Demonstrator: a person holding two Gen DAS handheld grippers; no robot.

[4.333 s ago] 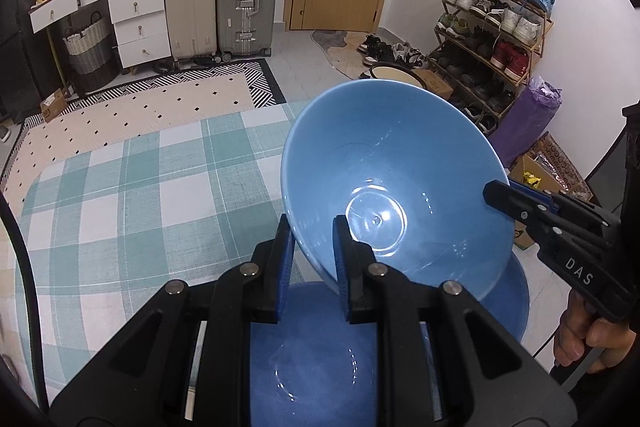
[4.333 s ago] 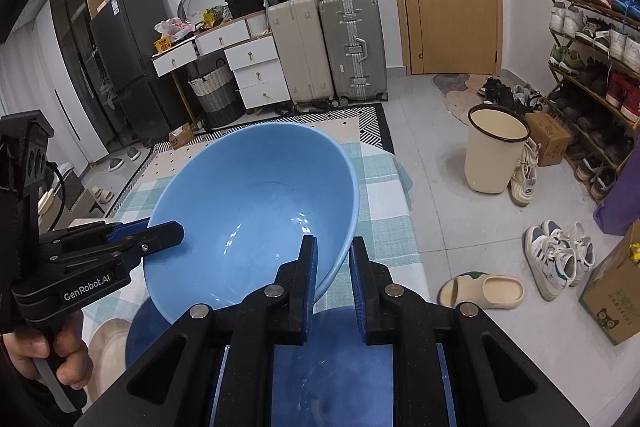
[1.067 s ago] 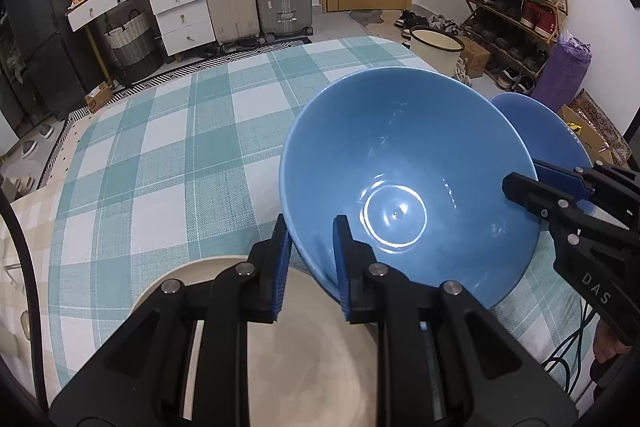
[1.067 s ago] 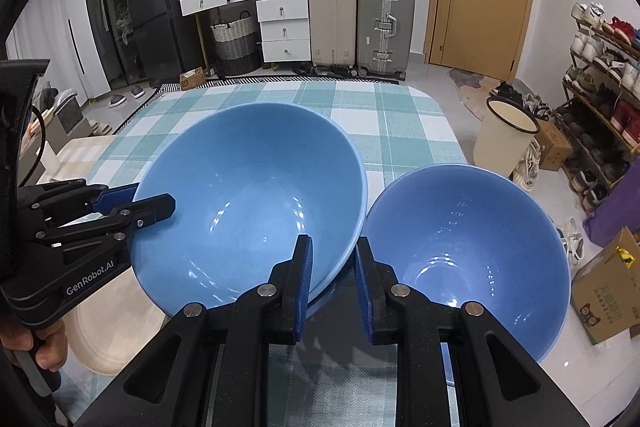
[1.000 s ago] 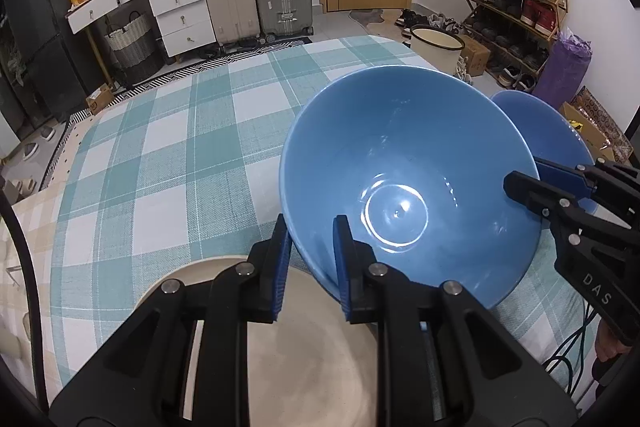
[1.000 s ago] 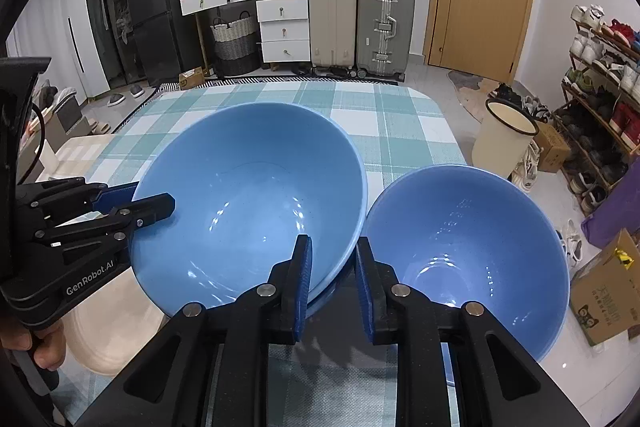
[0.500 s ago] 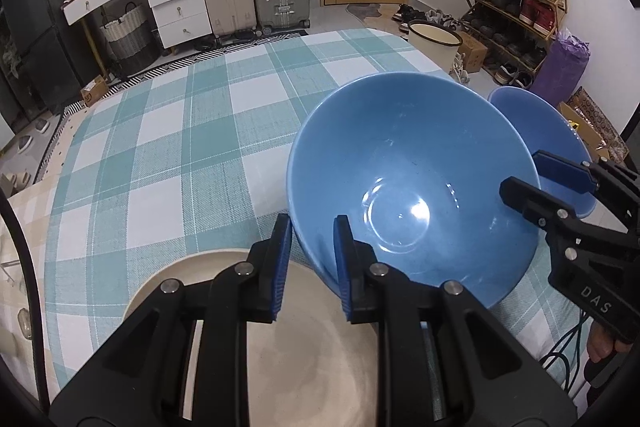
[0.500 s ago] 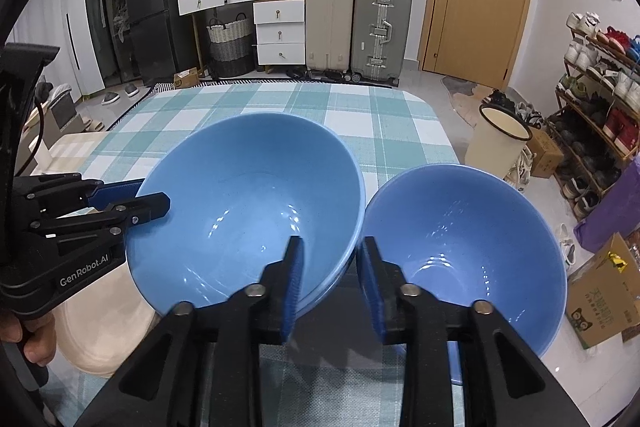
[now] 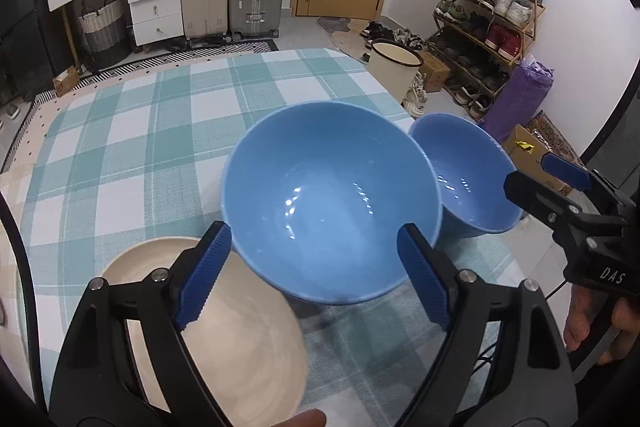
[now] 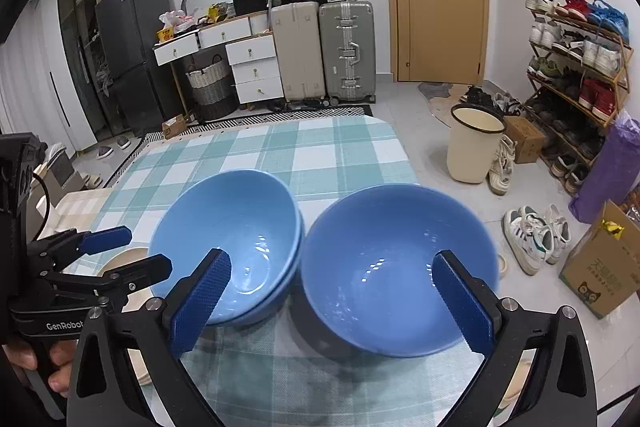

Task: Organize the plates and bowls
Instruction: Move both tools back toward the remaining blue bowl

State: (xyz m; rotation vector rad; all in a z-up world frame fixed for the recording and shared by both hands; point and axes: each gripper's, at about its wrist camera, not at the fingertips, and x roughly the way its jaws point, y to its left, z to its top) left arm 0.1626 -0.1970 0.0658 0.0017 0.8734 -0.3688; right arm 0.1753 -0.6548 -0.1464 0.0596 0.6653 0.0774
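A blue bowl (image 9: pixel 328 195) rests nested in another blue bowl on the checked tablecloth; the stack shows in the right wrist view (image 10: pixel 236 239). A second blue bowl (image 9: pixel 468 179) stands just right of it, large in the right wrist view (image 10: pixel 396 267). A cream plate (image 9: pixel 224 335) lies at the front left, partly under the stack. My left gripper (image 9: pixel 312 271) is open, its fingers either side of the stack's near rim. My right gripper (image 10: pixel 332 303) is open in front of both bowls. Each gripper shows in the other's view, the right (image 9: pixel 560 183) and the left (image 10: pixel 116 255).
The table (image 9: pixel 132 131) has a green-and-white checked cloth; its right edge runs close behind the right bowl. Beyond it on the floor are a cream bin (image 10: pixel 474 147), shoes, a shoe rack (image 10: pixel 576 67) and a cardboard box (image 10: pixel 600 267). Suitcases and drawers stand at the far wall.
Both grippers have opened and let go of the blue bowl, which now sits in the bowl beneath it. Both grippers have drawn back a little from its rim.
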